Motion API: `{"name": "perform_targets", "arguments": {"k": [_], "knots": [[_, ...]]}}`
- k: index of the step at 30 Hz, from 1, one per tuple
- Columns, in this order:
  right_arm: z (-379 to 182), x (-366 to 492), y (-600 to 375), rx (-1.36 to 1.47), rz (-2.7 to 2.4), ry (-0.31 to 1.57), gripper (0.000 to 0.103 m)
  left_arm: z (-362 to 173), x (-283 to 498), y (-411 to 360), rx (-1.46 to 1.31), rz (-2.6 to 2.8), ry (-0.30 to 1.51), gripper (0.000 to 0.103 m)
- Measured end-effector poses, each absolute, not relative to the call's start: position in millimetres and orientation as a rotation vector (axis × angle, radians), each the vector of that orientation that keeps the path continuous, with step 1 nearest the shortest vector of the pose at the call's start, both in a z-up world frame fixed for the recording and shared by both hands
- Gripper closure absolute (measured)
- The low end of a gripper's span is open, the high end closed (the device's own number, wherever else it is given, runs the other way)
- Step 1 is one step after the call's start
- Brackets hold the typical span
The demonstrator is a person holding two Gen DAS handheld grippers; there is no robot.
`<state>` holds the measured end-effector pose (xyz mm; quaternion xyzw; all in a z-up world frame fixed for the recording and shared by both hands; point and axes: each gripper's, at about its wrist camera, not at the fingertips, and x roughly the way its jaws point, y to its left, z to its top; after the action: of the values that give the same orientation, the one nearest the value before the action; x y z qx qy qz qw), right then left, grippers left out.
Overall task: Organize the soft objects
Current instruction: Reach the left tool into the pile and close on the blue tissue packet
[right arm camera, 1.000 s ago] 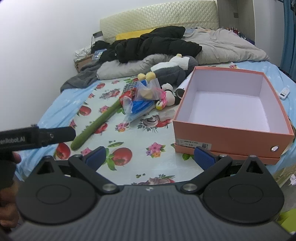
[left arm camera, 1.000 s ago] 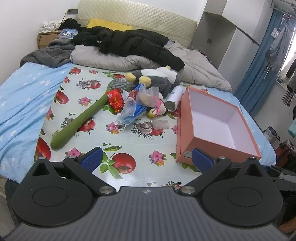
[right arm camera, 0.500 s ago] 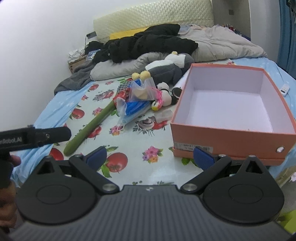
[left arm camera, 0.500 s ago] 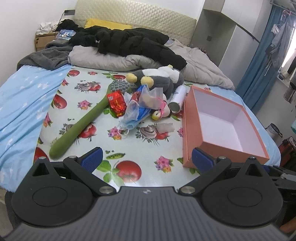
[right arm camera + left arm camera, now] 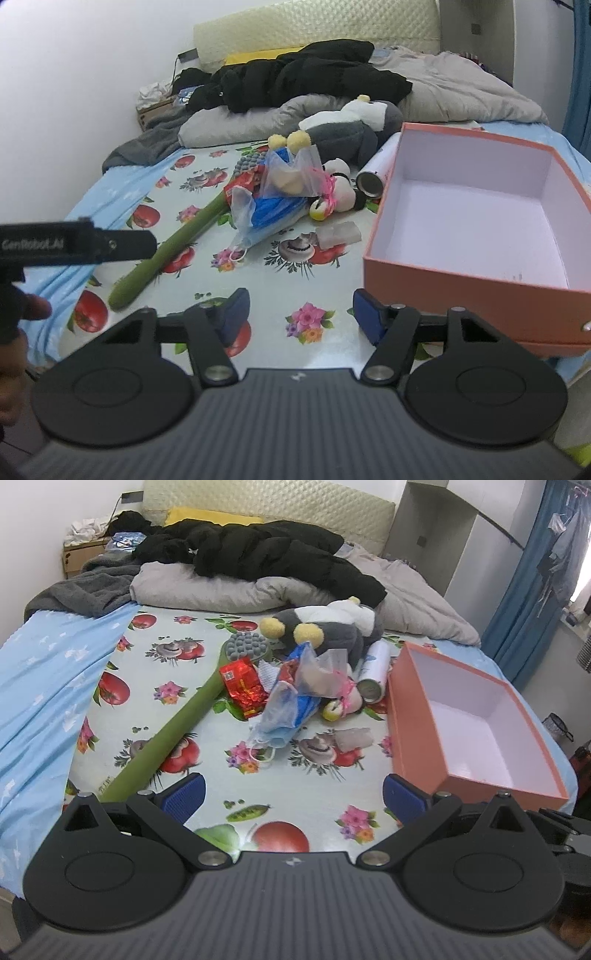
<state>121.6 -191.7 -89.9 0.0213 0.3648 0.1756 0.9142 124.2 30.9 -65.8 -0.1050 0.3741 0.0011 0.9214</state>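
Across the bed [image 5: 55,672], the heap of soft things [image 5: 295,694] lies ahead and left of the empty box [image 5: 476,221], both tools, left [image 5: 291,799] and right [image 5: 301,314], gaping wide and empty, similarly near.

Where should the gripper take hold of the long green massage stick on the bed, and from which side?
Grip the green massage stick mid-handle, probably from above, fingers across its narrow width. The handle lies flat and bare there, while its knobbed head is crowded by the red packet. The left gripper is nearer and open.
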Motion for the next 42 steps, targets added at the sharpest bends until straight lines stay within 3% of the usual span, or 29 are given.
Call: {"name": "perform_targets", "arguments": {"k": [6, 16, 24, 37, 42], "knots": [[-100, 135, -174, 0.024, 0.397, 0.749, 0.053, -77, 146, 42, -0.235, -0.001, 0.759, 0.001], [-115, 163, -145, -0.014, 0.422, 0.707, 0.047, -87, 190, 53, -0.233, -0.015, 0.746, 0.016], [-137, 209, -126, -0.026, 0.412, 0.732, 0.05, -106, 244, 57, -0.239, -0.046, 0.775, 0.019], [-196, 277, -112, -0.16, 0.264, 0.72, 0.057, -156, 320, 58, -0.261, -0.08, 0.828, 0.043], [-217, 291, -107, -0.196, 0.22, 0.742, 0.071, -171, 329, 63, -0.281, -0.072, 0.846, 0.057]]}}
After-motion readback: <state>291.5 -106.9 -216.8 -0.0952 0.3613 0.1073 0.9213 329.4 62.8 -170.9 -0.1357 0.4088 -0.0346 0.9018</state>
